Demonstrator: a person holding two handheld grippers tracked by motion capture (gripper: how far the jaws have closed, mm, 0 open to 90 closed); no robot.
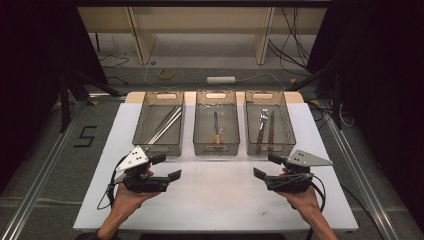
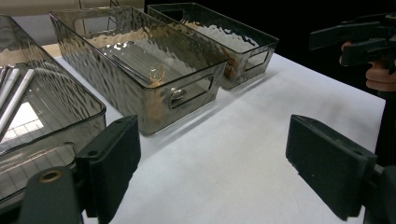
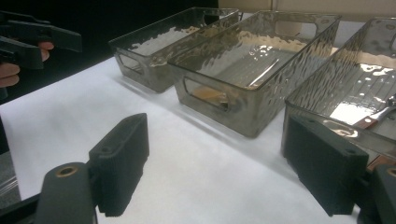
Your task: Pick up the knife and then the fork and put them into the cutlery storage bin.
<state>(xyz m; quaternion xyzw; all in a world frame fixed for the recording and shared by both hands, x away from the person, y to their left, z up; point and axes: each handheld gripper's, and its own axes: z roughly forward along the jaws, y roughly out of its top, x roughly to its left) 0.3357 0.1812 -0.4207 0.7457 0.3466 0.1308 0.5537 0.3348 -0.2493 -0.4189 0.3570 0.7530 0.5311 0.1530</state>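
Observation:
Three clear smoky bins stand in a row at the back of the white table (image 1: 215, 195). The left bin (image 1: 141, 120) holds long silver sticks (image 1: 165, 125). In the middle bin (image 1: 199, 125) lies one utensil (image 1: 216, 131). A fork and a knife with brown handles (image 1: 266, 131) lie in the right bin (image 1: 288, 125). My left gripper (image 1: 167, 167) hovers open in front of the left bin, nothing between its jaws (image 2: 224, 172). My right gripper (image 1: 266, 166) is open in front of the right bin, also with nothing in it (image 3: 224, 172).
Bare white tabletop lies between the two grippers and in front of the bins. Beyond the table's far edge are a floor with cables (image 1: 165, 74) and wooden furniture legs (image 1: 262, 37). Dark curtains flank both sides.

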